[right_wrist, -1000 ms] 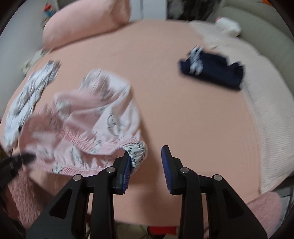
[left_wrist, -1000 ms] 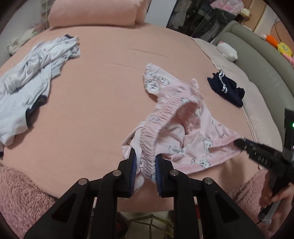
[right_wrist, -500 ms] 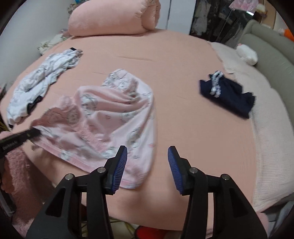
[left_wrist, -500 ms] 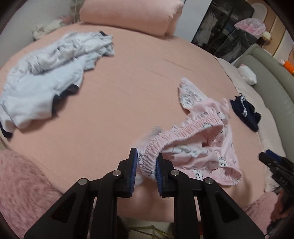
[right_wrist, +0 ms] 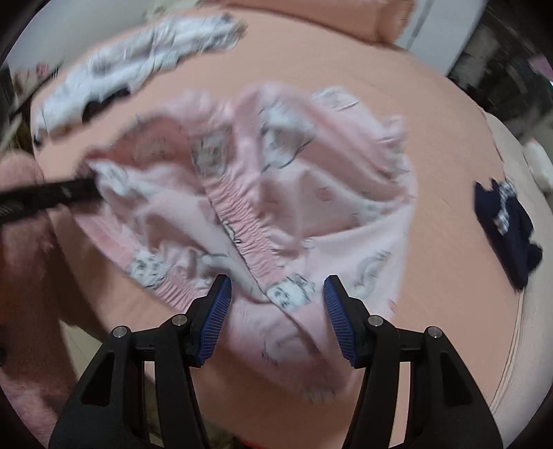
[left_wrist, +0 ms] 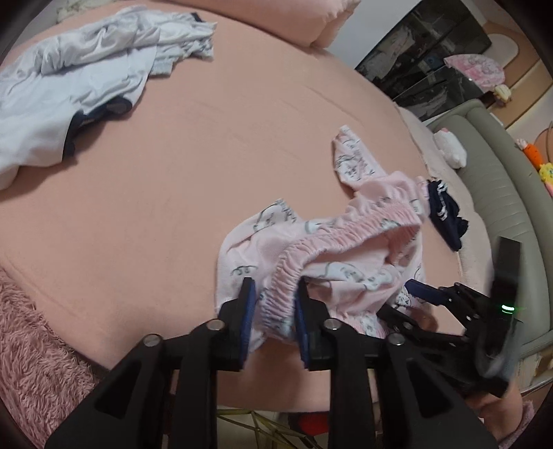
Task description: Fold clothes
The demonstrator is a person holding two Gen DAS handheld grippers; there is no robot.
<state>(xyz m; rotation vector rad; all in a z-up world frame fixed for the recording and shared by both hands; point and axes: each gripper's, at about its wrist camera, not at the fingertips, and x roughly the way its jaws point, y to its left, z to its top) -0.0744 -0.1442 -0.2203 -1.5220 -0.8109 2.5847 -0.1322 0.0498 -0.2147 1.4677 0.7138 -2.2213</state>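
Blur smears pink pajama pants (right_wrist: 276,193) between right gripper's (right_wrist: 274,312) parted jaws.

We see the printed trousers (left_wrist: 345,248) lying on the bed (left_wrist: 214,165) at lower centre, a heap of clothes (left_wrist: 79,83) upper left, a small folded garment (left_wrist: 444,217) right, pillows (left_wrist: 321,17) behind.

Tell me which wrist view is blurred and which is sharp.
Right wrist view: pink printed shorts and white garment are smeared by motion blur; only the right tongs look crisp. Left wrist view: mostly sharp, fisheye-bent at the edges, slight blur at far right.
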